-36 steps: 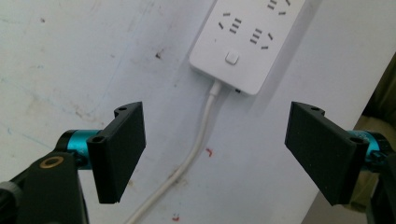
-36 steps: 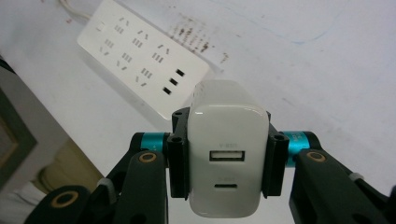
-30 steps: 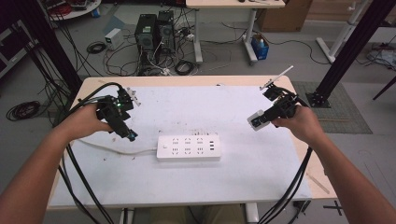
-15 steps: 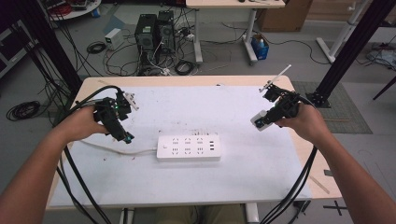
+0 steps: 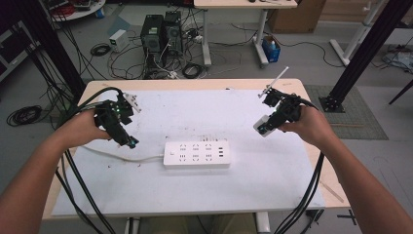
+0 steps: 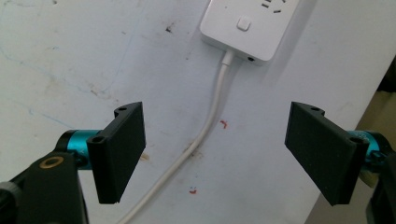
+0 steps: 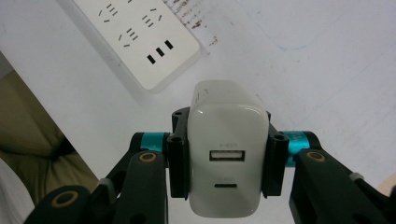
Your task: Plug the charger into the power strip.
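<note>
Since a moment ago, the right gripper (image 5: 265,127) is lifted a little, away from the power strip (image 5: 196,154), with its jaws squeezed tight on the white charger (image 7: 228,163) so it can be plugged in. The left gripper (image 5: 127,142) is kept wide open and empty above the strip's cord (image 6: 212,116).

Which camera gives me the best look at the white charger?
The right gripper view: the white charger sits close up, clamped between the right gripper's jaws, both ports visible. In the high view it is a small white block.
</note>
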Demonstrator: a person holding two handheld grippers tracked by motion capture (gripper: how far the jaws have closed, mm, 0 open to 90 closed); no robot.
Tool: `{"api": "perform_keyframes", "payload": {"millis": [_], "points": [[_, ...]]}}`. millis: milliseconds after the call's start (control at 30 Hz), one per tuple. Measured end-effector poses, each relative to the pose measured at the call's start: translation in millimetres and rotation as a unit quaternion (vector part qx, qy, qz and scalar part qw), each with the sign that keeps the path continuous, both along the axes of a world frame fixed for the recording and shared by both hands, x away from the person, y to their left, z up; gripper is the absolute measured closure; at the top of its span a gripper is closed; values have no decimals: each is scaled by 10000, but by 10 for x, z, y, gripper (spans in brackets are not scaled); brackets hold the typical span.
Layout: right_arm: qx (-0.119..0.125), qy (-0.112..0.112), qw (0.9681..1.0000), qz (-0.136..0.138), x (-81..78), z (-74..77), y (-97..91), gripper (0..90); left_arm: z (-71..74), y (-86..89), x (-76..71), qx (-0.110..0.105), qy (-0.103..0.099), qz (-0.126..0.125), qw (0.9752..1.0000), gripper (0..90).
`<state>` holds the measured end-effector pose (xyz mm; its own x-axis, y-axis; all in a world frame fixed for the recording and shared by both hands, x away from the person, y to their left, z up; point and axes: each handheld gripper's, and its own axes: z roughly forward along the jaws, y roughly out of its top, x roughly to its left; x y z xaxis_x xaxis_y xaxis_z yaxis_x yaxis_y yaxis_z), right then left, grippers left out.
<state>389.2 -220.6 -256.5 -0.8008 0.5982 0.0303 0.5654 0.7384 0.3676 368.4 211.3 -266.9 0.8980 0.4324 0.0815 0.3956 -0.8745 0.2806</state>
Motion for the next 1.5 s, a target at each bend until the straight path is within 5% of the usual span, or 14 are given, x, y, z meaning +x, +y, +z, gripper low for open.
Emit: {"api": "perform_keyframes", "payload": {"millis": [300,433,667,1000,1200,1500], "points": [[-381,-246,9967,677,46,5,453,621,-31,76,5,94,51,100,9999,205],[-609,-391,9899,1217,28,-57,703,621,-51,64,-36,119,58,-17,9999,205],[-903,-253,9777,1879,60,-223,1083,621,-53,25,-50,99,42,-151,9998,205],[-1257,-93,9640,2340,182,-580,1513,621,-165,-58,-56,277,93,-462,9985,205],[-1509,-85,9525,2644,220,-788,1652,622,-181,-5,-29,303,92,-404,9987,205],[-1679,-5,9403,2960,242,-957,1773,622,-197,60,-35,288,73,-344,9990,205]]}}
